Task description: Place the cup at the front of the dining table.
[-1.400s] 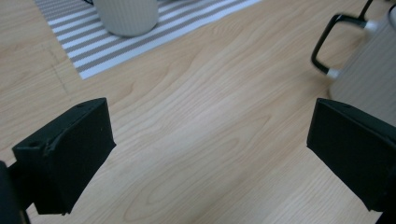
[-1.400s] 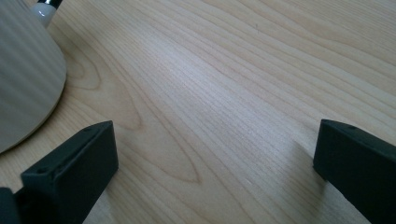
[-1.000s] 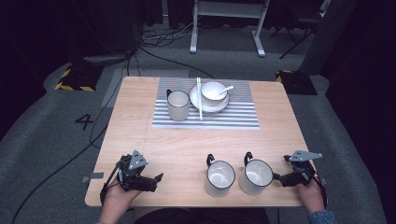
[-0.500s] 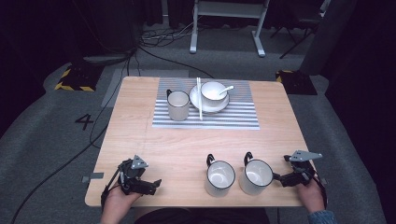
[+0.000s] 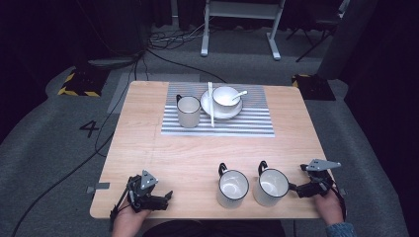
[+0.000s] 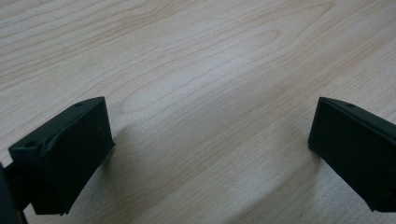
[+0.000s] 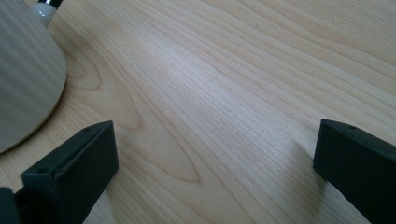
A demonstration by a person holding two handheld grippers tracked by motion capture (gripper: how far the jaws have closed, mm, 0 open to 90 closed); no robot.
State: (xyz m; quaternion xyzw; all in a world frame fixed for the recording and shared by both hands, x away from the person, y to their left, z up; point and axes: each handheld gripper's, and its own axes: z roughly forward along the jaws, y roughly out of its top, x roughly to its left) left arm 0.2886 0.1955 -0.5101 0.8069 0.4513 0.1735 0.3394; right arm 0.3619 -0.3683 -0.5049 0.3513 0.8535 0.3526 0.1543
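Observation:
Two white mugs with dark rims stand side by side near the table's front edge, the left mug (image 5: 232,187) and the right mug (image 5: 271,186). My right gripper (image 5: 293,188) rests on the wood just right of the right mug, open, its jaws pointing at the mug without touching it. In the right gripper view the gripper (image 7: 217,154) has bare wood between its jaws, and the mug's wall (image 7: 23,79) fills the left edge. My left gripper (image 5: 168,197) lies at the front left corner, open. In the left gripper view the gripper (image 6: 210,135) has its jaws wide apart over bare wood.
A striped placemat (image 5: 247,126) lies at the far middle of the wooden table (image 5: 148,148). On it stand a third mug (image 5: 188,111) and a plate (image 5: 206,104) carrying a bowl (image 5: 226,96) with a spoon (image 5: 240,93). White chopsticks (image 5: 211,103) lie beside the plate.
My left gripper has slid a little toward the table's front edge. The right gripper and the mugs have stayed put.

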